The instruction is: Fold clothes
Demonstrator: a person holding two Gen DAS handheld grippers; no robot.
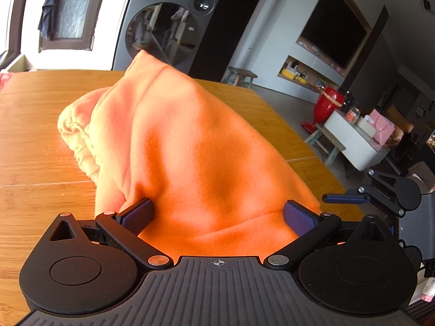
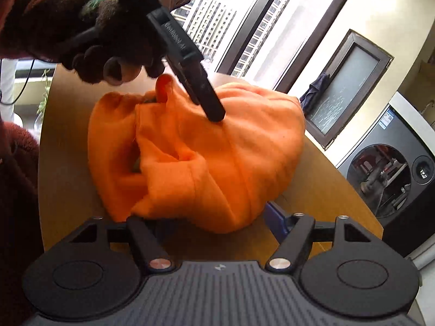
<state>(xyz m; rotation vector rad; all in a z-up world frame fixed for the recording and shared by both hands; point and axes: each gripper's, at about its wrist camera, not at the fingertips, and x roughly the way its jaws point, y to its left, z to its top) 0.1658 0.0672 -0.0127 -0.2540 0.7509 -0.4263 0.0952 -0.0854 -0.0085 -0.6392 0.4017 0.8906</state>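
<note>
An orange fleece garment (image 1: pixel 195 146) lies bunched in a heap on the wooden table (image 1: pixel 40 114), with a paler gathered band (image 1: pixel 73 138) at its left. My left gripper (image 1: pixel 217 217) is open, its blue pads wide apart with the cloth's near edge between them. In the right wrist view that gripper presses down into the top of the heap (image 2: pixel 233 157), held by a hand (image 2: pixel 114 62) in a brown fuzzy sleeve. My right gripper (image 2: pixel 214 222) is open at the heap's near edge; cloth covers its left finger. One of its blue fingers (image 1: pixel 344 198) shows at the right in the left wrist view.
The table's right edge (image 1: pixel 288 125) drops to a floor with a stool (image 1: pixel 240 77), a red stand (image 1: pixel 326 106) and a low white table (image 1: pixel 353 141). A washing machine (image 1: pixel 168 27) stands behind the table. Bare wood (image 2: pixel 326 190) lies right of the heap.
</note>
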